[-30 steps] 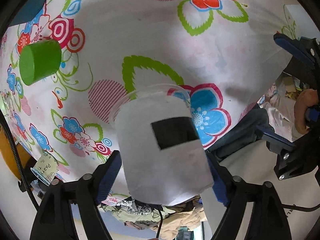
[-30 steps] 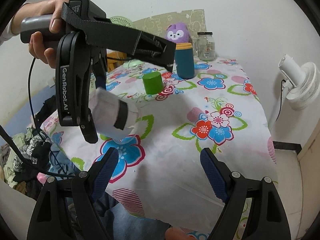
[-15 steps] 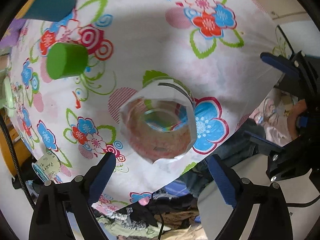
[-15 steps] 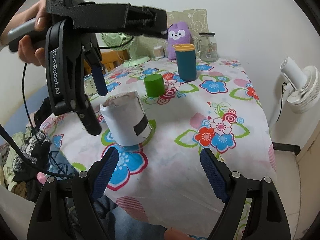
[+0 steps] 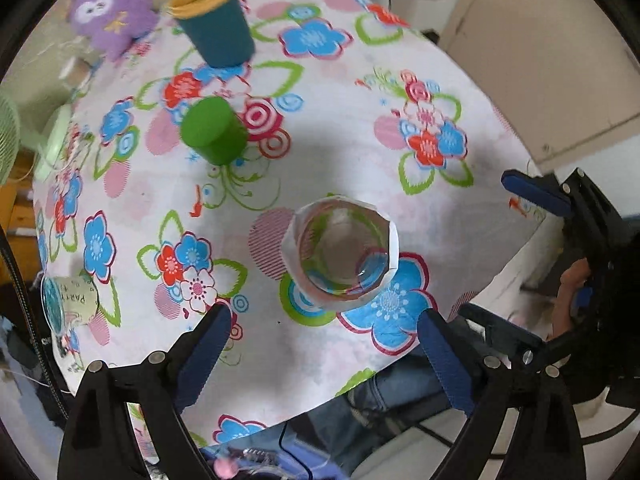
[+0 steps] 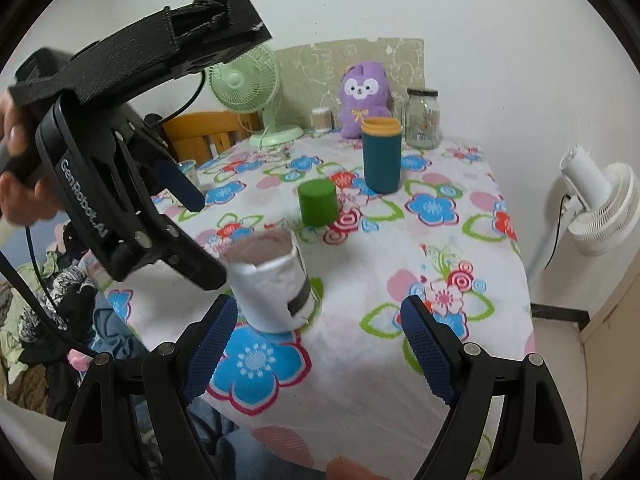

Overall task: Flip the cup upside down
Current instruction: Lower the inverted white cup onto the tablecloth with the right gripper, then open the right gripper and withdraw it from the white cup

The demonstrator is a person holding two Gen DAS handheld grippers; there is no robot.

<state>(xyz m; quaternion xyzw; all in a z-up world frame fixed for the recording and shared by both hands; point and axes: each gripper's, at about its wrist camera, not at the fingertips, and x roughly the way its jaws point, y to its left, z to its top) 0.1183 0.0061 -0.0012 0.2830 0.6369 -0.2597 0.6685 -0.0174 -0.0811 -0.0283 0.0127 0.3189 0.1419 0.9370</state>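
The cup (image 5: 343, 258) is a clear glass wrapped in white paper with a black patch. It stands on the floral tablecloth (image 5: 352, 128) near the front edge; which end is up I cannot tell. In the right wrist view the cup (image 6: 272, 280) stands just past my right gripper's left finger. My left gripper (image 5: 324, 350) is open and empty, lifted above and behind the cup; it also shows in the right wrist view (image 6: 176, 188). My right gripper (image 6: 316, 354) is open and empty at the table's front edge, and it shows in the left wrist view (image 5: 532, 196).
A green cup (image 6: 317, 202) stands upside down mid-table, with a teal tumbler (image 6: 381, 154) with a yellow rim behind it. A purple plush (image 6: 363, 98), a glass jar (image 6: 422, 118) and a green desk fan (image 6: 250, 88) are at the back. A white fan (image 6: 596, 208) stands right of the table.
One second ago my left gripper held the cup tilted above the table. It set the cup down, opened, and has pulled up and back. My right gripper moved a little closer.
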